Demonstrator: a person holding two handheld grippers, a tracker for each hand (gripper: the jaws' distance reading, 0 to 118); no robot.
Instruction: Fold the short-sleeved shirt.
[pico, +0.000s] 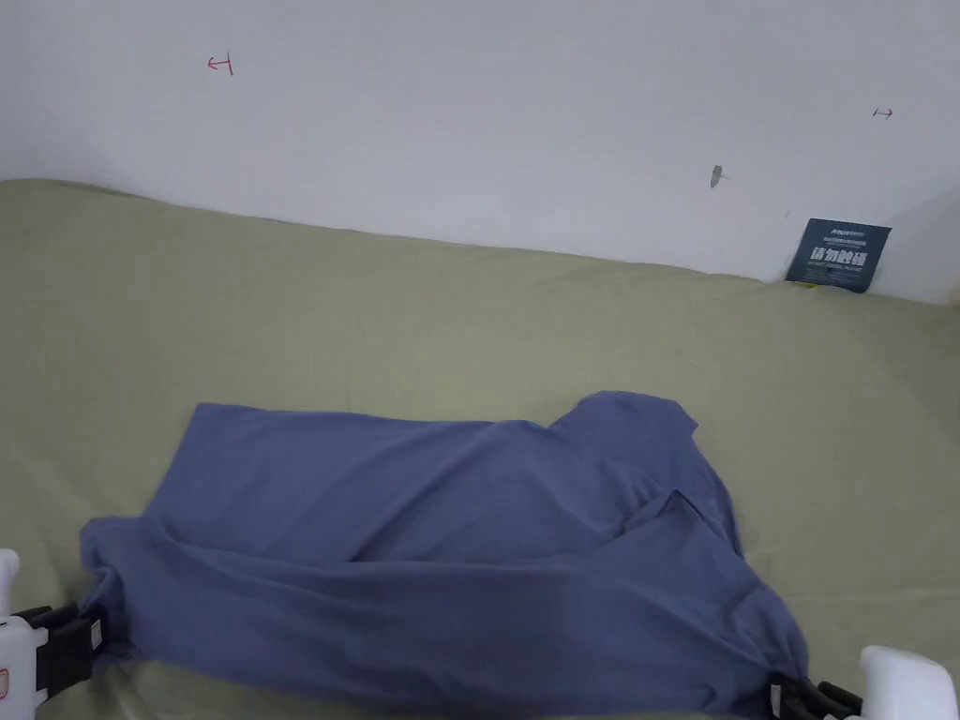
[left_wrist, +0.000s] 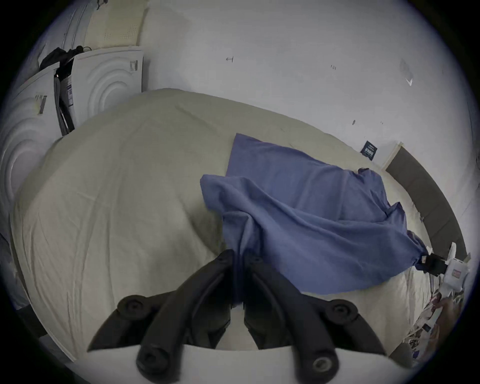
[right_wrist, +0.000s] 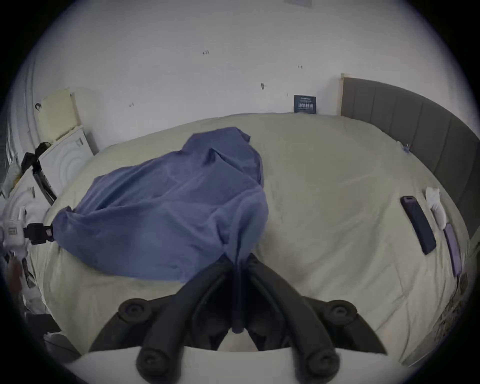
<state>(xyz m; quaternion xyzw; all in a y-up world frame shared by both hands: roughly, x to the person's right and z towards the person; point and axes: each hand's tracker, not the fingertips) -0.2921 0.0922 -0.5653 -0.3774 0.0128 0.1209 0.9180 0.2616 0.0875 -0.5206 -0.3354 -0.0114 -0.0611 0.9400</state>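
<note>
A blue short-sleeved shirt (pico: 450, 553) lies rumpled on the olive-green bed sheet (pico: 375, 309), its near edge lifted and stretched between the two grippers. My left gripper (pico: 89, 633) is shut on the shirt's near left corner (left_wrist: 241, 246). At the bottom right, my right gripper (pico: 792, 698) is shut on the near right corner (right_wrist: 237, 257). In the left gripper view the right gripper (left_wrist: 428, 261) shows far off, pinching the cloth; in the right gripper view the left gripper (right_wrist: 41, 232) does the same. The shirt's far edge (pico: 309, 417) rests flat on the bed.
A white wall (pico: 469, 122) runs behind the bed, with a dark card (pico: 837, 255) leaning on it. A dark phone (right_wrist: 418, 224) and a purple one (right_wrist: 452, 246) lie by the grey headboard (right_wrist: 415, 124). White appliances (left_wrist: 104, 85) stand past the bed's left end.
</note>
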